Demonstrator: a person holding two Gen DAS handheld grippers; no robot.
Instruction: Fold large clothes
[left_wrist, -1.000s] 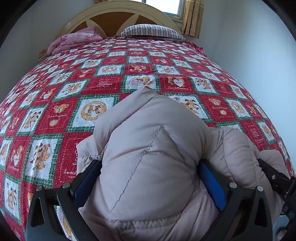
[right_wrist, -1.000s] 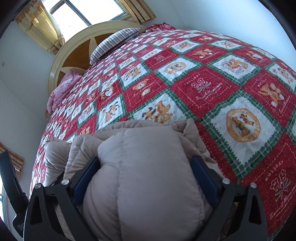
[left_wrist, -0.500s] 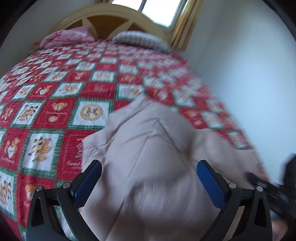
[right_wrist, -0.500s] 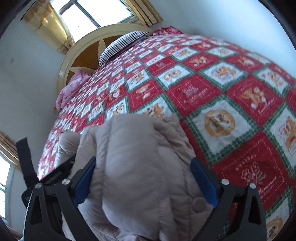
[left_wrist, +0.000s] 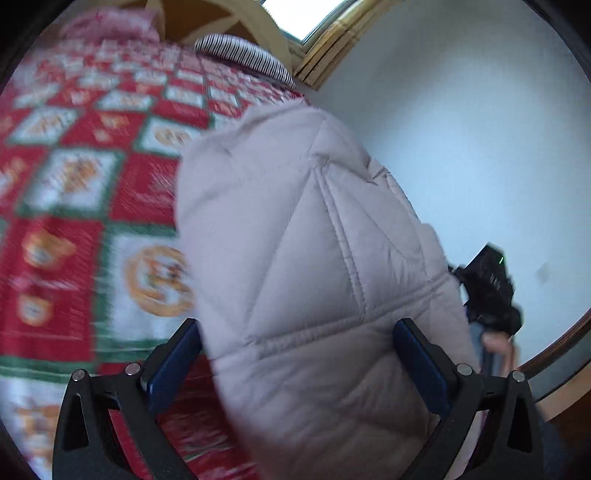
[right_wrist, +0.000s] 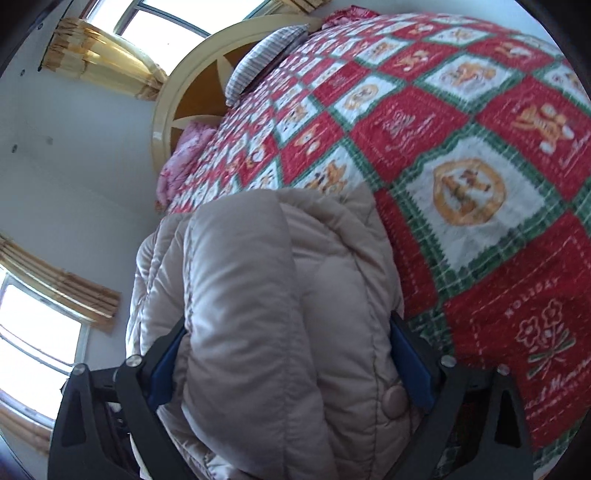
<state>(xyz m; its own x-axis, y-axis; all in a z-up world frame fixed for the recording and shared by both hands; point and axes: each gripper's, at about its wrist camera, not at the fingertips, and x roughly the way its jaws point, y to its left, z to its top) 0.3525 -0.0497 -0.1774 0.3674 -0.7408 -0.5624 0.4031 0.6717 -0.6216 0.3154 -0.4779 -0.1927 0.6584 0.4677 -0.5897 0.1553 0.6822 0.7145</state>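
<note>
Bright window (right_wrist: 155, 22) daylight, heavy motion blur, fisheye-warped dark edges

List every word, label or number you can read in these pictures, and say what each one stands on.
"HOLIDAY": stitched across the top of a red square of the bedspread, above a flower design, right wrist view.
Cursive line under the same flower: looks like "Sweet Memories", but it is cut off and blurred, so not certain.
Script on other red squares: too blurred to read.
Left wrist view: bedspread smeared by motion, nothing legible.
Beige padded jacket and both grippers: no text visible.
</note>
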